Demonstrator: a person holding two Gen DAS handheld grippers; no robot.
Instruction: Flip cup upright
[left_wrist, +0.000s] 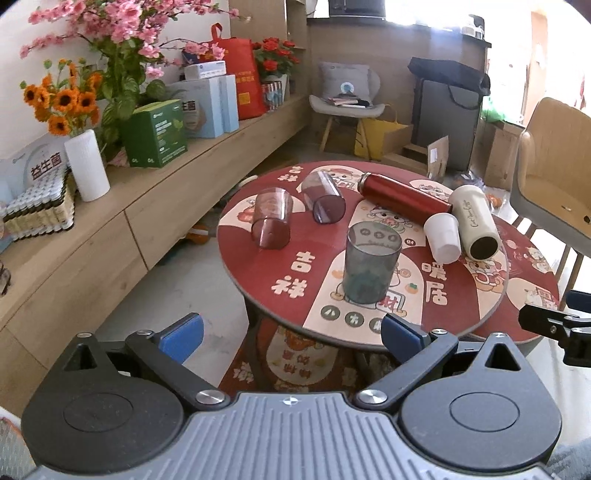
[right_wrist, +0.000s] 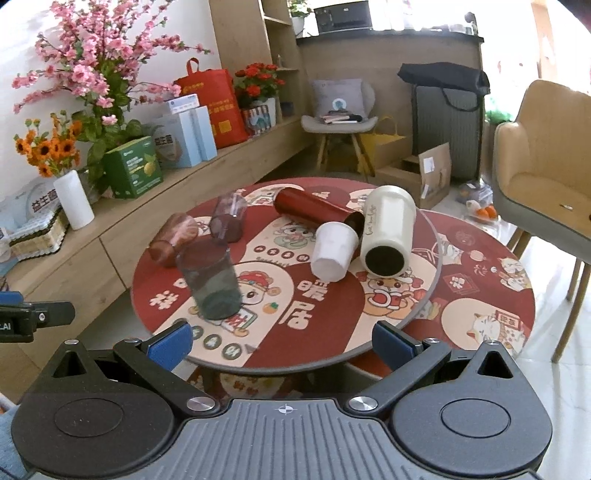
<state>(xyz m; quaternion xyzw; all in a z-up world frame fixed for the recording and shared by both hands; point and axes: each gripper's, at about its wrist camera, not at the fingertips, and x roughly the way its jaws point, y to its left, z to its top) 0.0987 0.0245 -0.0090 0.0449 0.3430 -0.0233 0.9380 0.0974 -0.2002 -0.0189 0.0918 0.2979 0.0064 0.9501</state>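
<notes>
The round table (left_wrist: 458, 306), its top printed in red and cream with cartoon figures and characters, carries every cup and overlaps a second, lower round table (right_wrist: 491, 295) on its right side. Along the left wall runs a wooden sideboard (left_wrist: 122, 221) bearing boxes, flowers and a white vase (left_wrist: 87, 165). A beige chair (right_wrist: 543, 155) stands at the right. On the table, the red flask (left_wrist: 402, 198) lies on its side toward the far edge, its open end touching or just beside the cream tumbler (right_wrist: 388, 229), which also lies on its side with its dark mouth facing the cameras. The white cup (right_wrist: 334, 250) lies tipped over between those two, apparently leaning against both. The grey tinted cup (left_wrist: 370, 263) stands upright near the front edge. Two tinted cups lie on their sides at the left: the pink cup (left_wrist: 271, 222) and, behind it, the purple cup (left_wrist: 325, 202). The left gripper (left_wrist: 291, 332) hovers short of the table edge, jaws spread wide and holding nothing. The right gripper (right_wrist: 282, 341) sits likewise, fingers wide apart and empty.
</notes>
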